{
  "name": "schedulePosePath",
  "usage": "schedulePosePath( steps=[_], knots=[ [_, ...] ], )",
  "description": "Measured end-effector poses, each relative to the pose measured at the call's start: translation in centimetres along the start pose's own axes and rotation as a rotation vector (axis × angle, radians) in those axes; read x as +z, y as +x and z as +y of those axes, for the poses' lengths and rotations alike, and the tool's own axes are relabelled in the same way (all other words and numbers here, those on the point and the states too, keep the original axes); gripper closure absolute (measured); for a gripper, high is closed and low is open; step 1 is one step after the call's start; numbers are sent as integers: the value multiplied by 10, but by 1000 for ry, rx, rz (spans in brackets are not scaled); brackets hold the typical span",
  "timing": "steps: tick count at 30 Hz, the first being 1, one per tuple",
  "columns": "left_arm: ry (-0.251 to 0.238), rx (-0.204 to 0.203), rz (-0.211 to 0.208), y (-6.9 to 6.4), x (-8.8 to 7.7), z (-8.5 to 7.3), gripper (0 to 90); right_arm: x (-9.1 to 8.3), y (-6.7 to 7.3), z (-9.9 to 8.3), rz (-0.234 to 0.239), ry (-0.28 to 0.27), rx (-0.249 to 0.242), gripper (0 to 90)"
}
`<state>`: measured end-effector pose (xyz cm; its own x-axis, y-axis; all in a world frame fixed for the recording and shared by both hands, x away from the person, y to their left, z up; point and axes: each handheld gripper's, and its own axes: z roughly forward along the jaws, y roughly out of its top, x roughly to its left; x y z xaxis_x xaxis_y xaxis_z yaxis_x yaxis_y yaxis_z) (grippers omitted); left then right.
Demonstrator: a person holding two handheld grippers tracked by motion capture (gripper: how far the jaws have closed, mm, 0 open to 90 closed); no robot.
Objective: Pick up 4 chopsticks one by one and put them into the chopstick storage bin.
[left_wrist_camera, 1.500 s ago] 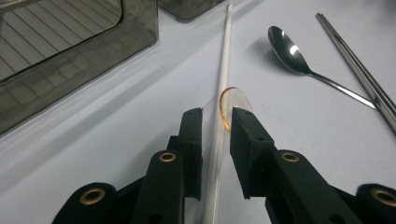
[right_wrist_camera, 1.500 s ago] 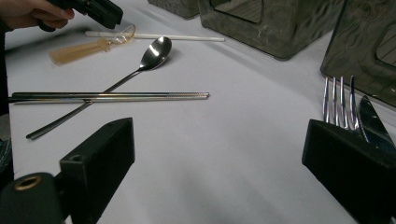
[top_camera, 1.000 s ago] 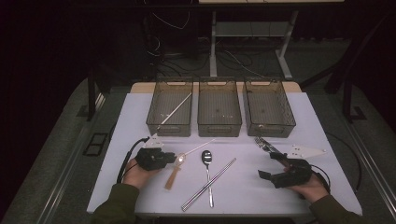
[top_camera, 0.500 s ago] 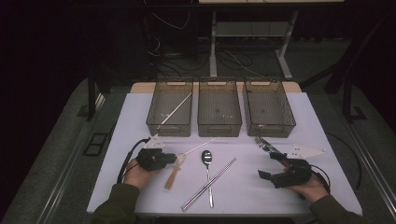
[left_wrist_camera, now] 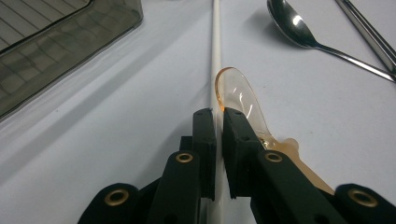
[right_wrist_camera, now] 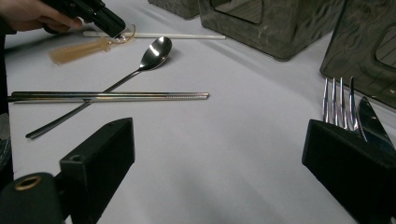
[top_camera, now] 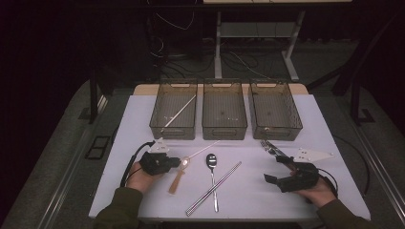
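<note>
Since earlier, left tongs (left_wrist_camera: 218, 122) have closed onto the white chopstick (left_wrist_camera: 216, 56); right tongs (right_wrist_camera: 224, 154) gape apart.

A white table (top_camera: 143, 114) stands in a dark room, lit from above. Grey carpet floor (top_camera: 57, 157) surrounds it. Beyond the far edge, a pale desk frame (top_camera: 217, 47) rises among tangled cables (top_camera: 167, 24).

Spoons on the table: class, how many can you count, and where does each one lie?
2. The metal spoon lies mid-table, crossing the steel chopsticks. The amber plastic spoon lies left of it, beside the left claw. Others may be hidden.
</note>
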<state>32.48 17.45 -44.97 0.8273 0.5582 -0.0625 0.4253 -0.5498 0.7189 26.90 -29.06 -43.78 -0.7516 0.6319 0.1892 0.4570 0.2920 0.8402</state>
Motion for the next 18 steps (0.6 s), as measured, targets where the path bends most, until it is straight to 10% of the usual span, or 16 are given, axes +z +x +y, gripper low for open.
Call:
schedulePosePath(
  steps=[18],
  knots=[
    [-76,-56,-25,0,-19,3,838,0,0,0,1,-2,2,95]
  ],
)
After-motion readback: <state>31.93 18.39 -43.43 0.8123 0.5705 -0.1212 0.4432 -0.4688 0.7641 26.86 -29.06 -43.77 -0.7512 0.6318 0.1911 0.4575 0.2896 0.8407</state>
